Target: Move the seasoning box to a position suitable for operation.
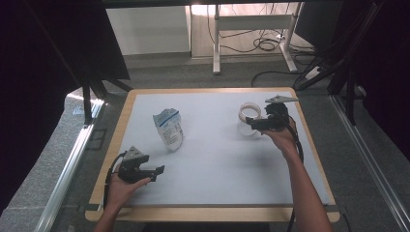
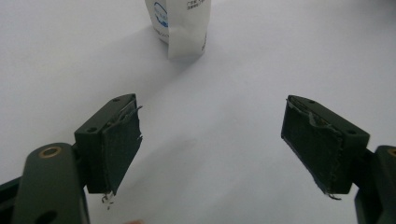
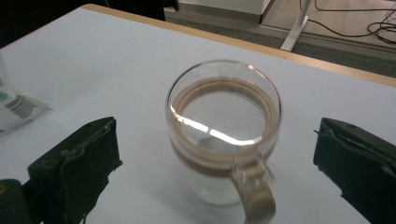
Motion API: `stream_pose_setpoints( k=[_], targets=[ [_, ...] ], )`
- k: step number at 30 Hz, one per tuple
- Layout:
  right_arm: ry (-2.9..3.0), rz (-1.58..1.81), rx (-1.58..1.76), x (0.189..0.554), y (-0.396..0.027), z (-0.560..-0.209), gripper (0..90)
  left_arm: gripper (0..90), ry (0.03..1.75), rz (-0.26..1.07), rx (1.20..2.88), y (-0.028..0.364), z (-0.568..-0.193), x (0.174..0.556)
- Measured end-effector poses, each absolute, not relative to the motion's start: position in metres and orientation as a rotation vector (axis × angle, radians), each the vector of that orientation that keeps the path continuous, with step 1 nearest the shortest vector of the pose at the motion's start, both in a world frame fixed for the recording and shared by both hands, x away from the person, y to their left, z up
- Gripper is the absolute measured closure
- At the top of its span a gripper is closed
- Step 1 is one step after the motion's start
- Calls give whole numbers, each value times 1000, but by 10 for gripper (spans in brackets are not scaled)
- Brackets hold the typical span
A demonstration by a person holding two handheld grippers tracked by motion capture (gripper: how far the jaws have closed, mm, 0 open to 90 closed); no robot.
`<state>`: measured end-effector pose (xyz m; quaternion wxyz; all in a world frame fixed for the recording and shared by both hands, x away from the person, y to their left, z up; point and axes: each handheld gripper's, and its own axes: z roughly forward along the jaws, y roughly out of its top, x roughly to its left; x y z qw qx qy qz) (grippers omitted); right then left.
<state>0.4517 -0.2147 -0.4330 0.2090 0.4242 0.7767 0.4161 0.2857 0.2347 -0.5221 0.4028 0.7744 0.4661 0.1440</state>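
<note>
Wide white table [image 1: 217, 164] with a wooden rim, two things on it, well apart. Toward the left middle, a white pouch [image 1: 169, 128] with blue print, standing roughly upright, slightly crumpled, top closed as far as can be told. At the far right, a clear glass mug [image 1: 250, 118], upright, mouth up, empty by the look of it: only a tan band around the inside wall and light glinting on the bottom. Handle turned toward the right gripper [image 1: 261, 124].

Right gripper at the mug, jaws spread wide and clasping nothing. In the right gripper view, mug [image 3: 224, 135] dead centre between the two pads, handle pointing back along the gripper's line. Straight ahead, then, and close; a short push forward and a squeeze probably enough.

Left gripper [image 1: 157, 173] low at the near left edge, also spread wide and empty, pouch [image 2: 180, 25] ahead of it and some way off.
</note>
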Motion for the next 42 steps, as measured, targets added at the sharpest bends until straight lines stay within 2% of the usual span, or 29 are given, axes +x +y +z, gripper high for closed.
stream_pose_setpoints(
  k=[18, 25, 32, 42],
  targets=[
    [2212, 1034, 1214, 501, -191, -460, 0, 196, 1176, 356, 1956, 236, -523, 284],
    [2231, 1000, 1229, 507, -187, -472, 12, 196, 1175, 351, 1964, 234, -524, 283],
    [2268, 999, 1196, 506, -187, -476, 100, 195, 1177, 351, 1963, 235, -525, 283],
    [2268, 1001, 1195, 505, -187, -476, 110, 195, 1170, 356, 1971, 235, -525, 283]
  ],
)
